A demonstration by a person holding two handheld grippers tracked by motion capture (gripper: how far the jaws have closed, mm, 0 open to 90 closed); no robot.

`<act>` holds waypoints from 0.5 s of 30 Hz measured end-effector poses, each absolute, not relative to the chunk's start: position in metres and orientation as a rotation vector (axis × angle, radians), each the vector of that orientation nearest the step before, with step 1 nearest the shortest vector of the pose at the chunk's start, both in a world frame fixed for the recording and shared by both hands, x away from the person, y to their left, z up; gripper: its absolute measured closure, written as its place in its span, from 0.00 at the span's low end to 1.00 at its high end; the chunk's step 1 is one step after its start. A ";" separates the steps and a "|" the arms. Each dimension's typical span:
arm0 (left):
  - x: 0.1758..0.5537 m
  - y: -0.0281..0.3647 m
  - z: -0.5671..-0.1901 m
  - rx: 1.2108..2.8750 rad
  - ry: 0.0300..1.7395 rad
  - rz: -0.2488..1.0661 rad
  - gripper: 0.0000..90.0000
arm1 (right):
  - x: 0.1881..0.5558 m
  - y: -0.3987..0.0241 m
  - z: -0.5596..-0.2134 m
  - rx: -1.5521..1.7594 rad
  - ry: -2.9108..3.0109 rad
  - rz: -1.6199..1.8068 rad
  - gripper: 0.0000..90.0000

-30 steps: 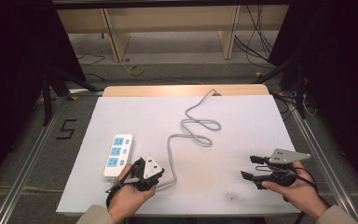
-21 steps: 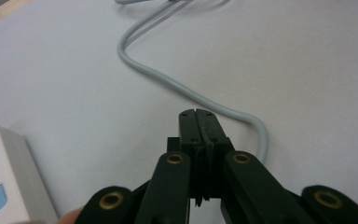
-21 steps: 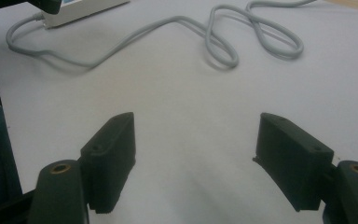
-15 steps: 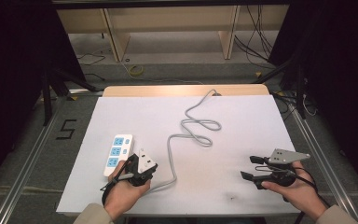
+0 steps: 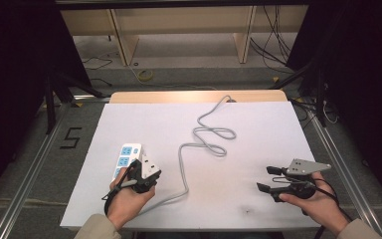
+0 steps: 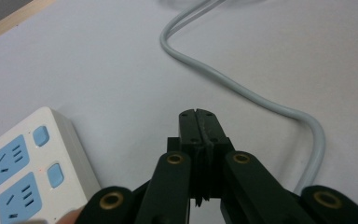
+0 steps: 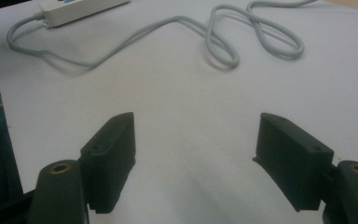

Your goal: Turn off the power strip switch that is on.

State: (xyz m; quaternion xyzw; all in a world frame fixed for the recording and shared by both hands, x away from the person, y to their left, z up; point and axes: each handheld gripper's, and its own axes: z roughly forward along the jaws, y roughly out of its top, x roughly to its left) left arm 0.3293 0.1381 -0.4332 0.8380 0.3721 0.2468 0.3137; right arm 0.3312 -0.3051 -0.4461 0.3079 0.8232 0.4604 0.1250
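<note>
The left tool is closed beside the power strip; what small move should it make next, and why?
Probably shift the left tool sideways toward the power strip and press a switch button with its closed tip. Its jaws are shut together on nothing, the tip hangs over bare table between the strip and the grey cord, and the right tool waits open, far away.

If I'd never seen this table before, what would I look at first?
Probably the white power strip with bright blue sockets near the table's left front, with its long grey cord looping and squiggling across the middle of the white table. Next, the two black grippers: the left gripper beside the strip with its jaws pressed together on nothing, and the right gripper at the right front with jaws wide apart.
</note>
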 end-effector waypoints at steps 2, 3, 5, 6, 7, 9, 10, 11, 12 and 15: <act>0.330 0.140 -0.433 2.204 0.988 0.660 1.00 | 0.331 -0.305 -0.446 0.896 2.399 1.341 0.32; 0.331 0.141 -0.433 2.206 0.990 0.661 1.00 | 0.331 -0.305 -0.446 0.896 2.399 1.341 0.32; 0.332 0.143 -0.432 2.204 0.997 0.666 1.00 | 0.331 -0.305 -0.446 0.896 2.399 1.341 0.32; 0.332 0.144 -0.432 2.203 1.001 0.668 1.00 | 0.331 -0.305 -0.446 0.896 2.399 1.341 0.32; 0.333 0.144 -0.432 2.201 1.005 0.667 1.00 | 0.331 -0.305 -0.446 0.896 2.399 1.341 0.32; 0.334 0.146 -0.432 2.197 1.016 0.672 1.00 | 0.331 -0.305 -0.446 0.895 2.399 1.342 0.32; 0.334 0.147 -0.432 2.204 1.015 0.674 1.00 | 0.331 -0.305 -0.446 0.895 2.399 1.341 0.32; 0.335 0.148 -0.432 2.196 1.022 0.676 1.00 | 0.331 -0.305 -0.446 0.895 2.399 1.341 0.32; 0.335 0.149 -0.432 2.197 1.023 0.676 1.00 | 0.331 -0.305 -0.446 0.895 2.399 1.341 0.32; 0.337 0.152 -0.431 2.193 1.037 0.682 1.00 | 0.331 -0.305 -0.446 0.895 2.398 1.342 0.32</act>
